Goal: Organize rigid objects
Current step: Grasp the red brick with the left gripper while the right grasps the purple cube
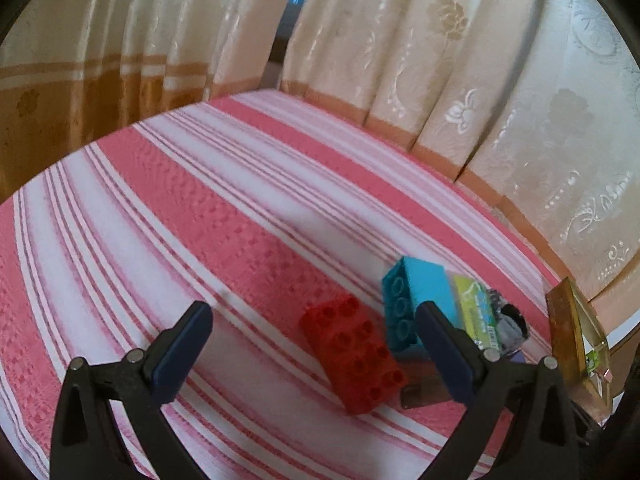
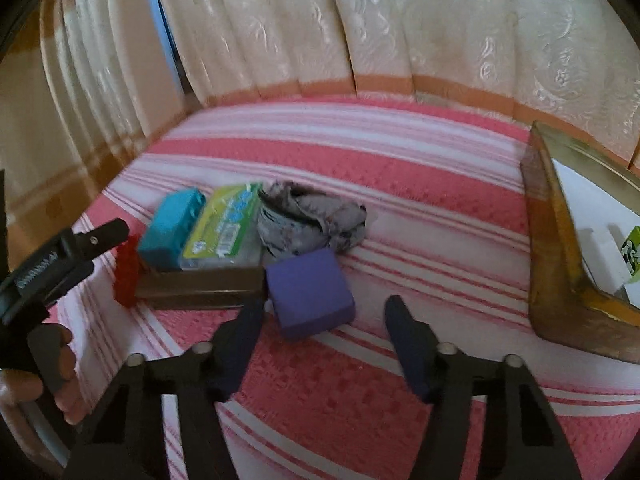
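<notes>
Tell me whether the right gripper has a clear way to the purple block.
Probably yes. The right gripper is open with nothing between its jaws, and the purple block lies just ahead, its near side and top uncovered; only the brown box sits close alongside.

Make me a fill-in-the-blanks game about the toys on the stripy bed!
1. The studded brick nearest the left gripper is coloured ____.
2. Between the teal brick and the crumpled cloth lies a ____ packet.
3. The cube just ahead of the right gripper is coloured ____.
4. Both grippers hold ____.

Missing words: red; green; purple; nothing
</notes>
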`<action>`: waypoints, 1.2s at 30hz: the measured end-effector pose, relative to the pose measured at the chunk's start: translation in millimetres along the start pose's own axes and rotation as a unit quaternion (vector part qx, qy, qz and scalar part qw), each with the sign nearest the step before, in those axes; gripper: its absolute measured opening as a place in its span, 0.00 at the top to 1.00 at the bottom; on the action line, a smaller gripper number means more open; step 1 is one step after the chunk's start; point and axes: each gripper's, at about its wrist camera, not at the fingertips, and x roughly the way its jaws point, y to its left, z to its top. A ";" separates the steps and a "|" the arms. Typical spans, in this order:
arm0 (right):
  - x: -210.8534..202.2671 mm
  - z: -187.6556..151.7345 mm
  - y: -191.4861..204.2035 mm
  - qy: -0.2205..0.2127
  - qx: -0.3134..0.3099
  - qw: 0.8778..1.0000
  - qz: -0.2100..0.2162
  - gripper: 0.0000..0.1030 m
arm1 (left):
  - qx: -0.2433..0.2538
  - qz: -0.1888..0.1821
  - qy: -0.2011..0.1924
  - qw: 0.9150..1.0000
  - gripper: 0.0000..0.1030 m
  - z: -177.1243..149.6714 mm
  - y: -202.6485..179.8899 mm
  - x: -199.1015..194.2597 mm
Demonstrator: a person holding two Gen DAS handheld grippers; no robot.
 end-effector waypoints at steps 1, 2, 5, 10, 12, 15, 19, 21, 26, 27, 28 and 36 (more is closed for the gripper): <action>0.7 1.8 0.6 -0.002 -0.002 1.000 -0.004 0.40 | 0.003 0.002 0.004 1.000 0.01 0.3 -1.6 1.9; 3.0 2.9 2.1 0.000 -0.006 1.000 -0.008 0.40 | 0.007 0.007 0.009 1.000 0.01 0.2 -3.6 3.7; 5.9 5.7 8.2 0.007 -0.019 1.000 -0.021 0.40 | 0.012 0.028 0.019 0.999 0.01 -0.5 -4.5 8.1; 8.9 7.0 17.8 0.013 -0.043 0.998 -0.038 0.45 | 0.058 0.068 0.044 0.995 0.01 -4.8 -16.2 15.7; 8.5 7.5 17.7 0.012 -0.047 0.998 -0.037 0.56 | 0.072 0.079 0.049 0.993 0.01 -6.4 -18.2 16.5; 6.0 7.4 11.0 0.010 -0.042 0.999 -0.022 0.58 | 0.090 0.075 0.050 0.992 0.12 -8.9 -16.7 12.8; 1.6 5.2 4.2 0.009 -0.039 0.999 -0.005 0.58 | 0.145 0.080 0.049 0.985 0.44 -12.8 -17.9 4.2; -1.0 2.9 2.0 0.008 -0.039 0.999 -0.001 0.58 | 0.154 0.071 0.049 0.984 0.47 -13.7 -15.4 -0.6; -6.5 2.6 -7.0 -0.002 -0.018 1.000 0.012 0.59 | 0.158 0.062 0.047 0.984 0.69 -13.3 -16.3 -1.7; -8.2 2.7 -8.1 -0.006 -0.015 1.000 0.013 0.59 | 0.158 0.061 0.046 0.984 0.70 -13.9 -16.7 -1.7; -10.4 3.0 -9.8 -0.012 -0.013 1.000 0.014 0.59 | 0.156 0.061 0.046 0.985 0.70 -14.1 -16.5 -2.0; -41.4 5.9 -20.3 -0.084 0.010 0.994 0.073 0.59 | 0.117 0.028 -0.026 0.992 0.70 -12.6 -16.4 -31.3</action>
